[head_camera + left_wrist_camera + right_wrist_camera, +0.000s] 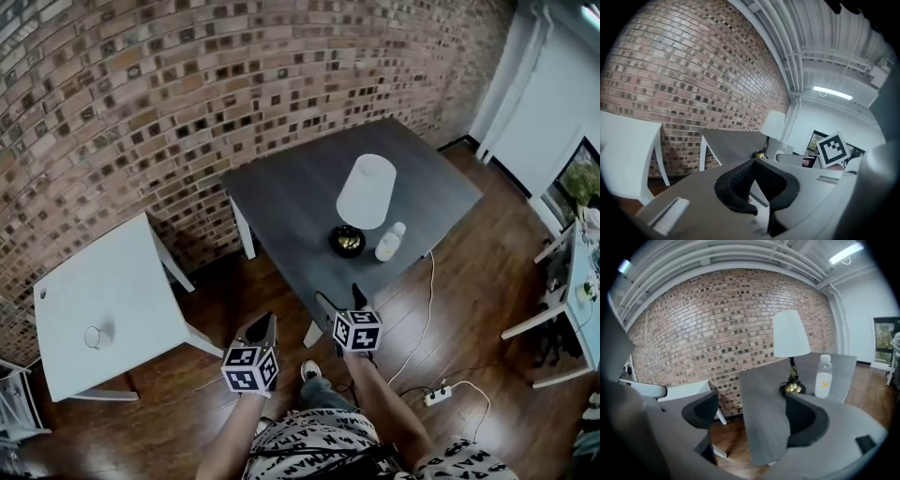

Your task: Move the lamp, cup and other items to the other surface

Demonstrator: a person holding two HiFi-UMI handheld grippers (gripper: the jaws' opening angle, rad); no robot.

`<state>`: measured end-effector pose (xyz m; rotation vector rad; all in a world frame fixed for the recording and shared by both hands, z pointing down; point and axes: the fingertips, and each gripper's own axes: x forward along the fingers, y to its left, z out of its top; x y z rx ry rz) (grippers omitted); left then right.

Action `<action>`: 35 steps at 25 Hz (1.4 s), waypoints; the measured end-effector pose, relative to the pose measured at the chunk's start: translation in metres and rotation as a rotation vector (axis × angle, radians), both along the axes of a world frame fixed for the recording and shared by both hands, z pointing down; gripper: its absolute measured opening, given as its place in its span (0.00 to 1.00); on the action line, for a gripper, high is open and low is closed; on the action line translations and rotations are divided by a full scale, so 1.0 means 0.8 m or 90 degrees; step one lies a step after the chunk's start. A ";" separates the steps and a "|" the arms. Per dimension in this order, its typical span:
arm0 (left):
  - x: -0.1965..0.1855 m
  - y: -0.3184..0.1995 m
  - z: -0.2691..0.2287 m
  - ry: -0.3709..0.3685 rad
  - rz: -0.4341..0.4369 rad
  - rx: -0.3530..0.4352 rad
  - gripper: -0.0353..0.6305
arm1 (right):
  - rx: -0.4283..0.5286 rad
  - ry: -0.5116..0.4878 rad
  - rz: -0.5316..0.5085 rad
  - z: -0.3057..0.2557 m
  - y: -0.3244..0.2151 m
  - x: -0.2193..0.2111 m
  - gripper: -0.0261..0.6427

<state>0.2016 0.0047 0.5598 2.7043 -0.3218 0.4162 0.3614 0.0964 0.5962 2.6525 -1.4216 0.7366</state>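
A lamp [366, 190] with a white shade and a black-and-gold base [348, 241] stands on the dark grey table [291, 202]. Beside it stands a small clear bottle [390, 242]. A clear cup [94, 336] sits on the white table [122, 281] at the left. My left gripper [265, 323] hovers above the floor between the two tables, shut and holding nothing. My right gripper [357, 295] hangs open at the dark table's near corner, short of the lamp. In the right gripper view the lamp [790, 333] and bottle [823, 377] lie beyond the open gripper [752, 413]. The left gripper [754, 161] has its pads meeting.
A brick wall [141, 84] runs behind both tables. The lamp's cord [427, 309] trails over the wooden floor to a power strip [437, 396]. White furniture [572, 281] stands at the right edge. The person's legs are at the bottom.
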 end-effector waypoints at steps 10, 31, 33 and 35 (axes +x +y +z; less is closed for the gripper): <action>0.150 0.031 0.017 -0.022 0.103 0.042 0.06 | 0.009 0.025 0.097 0.029 -0.011 0.177 0.69; 0.319 -0.005 0.088 -0.059 0.137 0.021 0.06 | 0.077 0.156 0.090 0.051 -0.106 0.341 0.54; 0.323 -0.005 0.094 -0.065 0.140 0.016 0.06 | 0.070 0.158 0.074 0.056 -0.111 0.338 0.53; 0.326 -0.006 0.100 -0.072 0.143 0.011 0.06 | 0.047 0.156 0.069 0.070 -0.115 0.341 0.53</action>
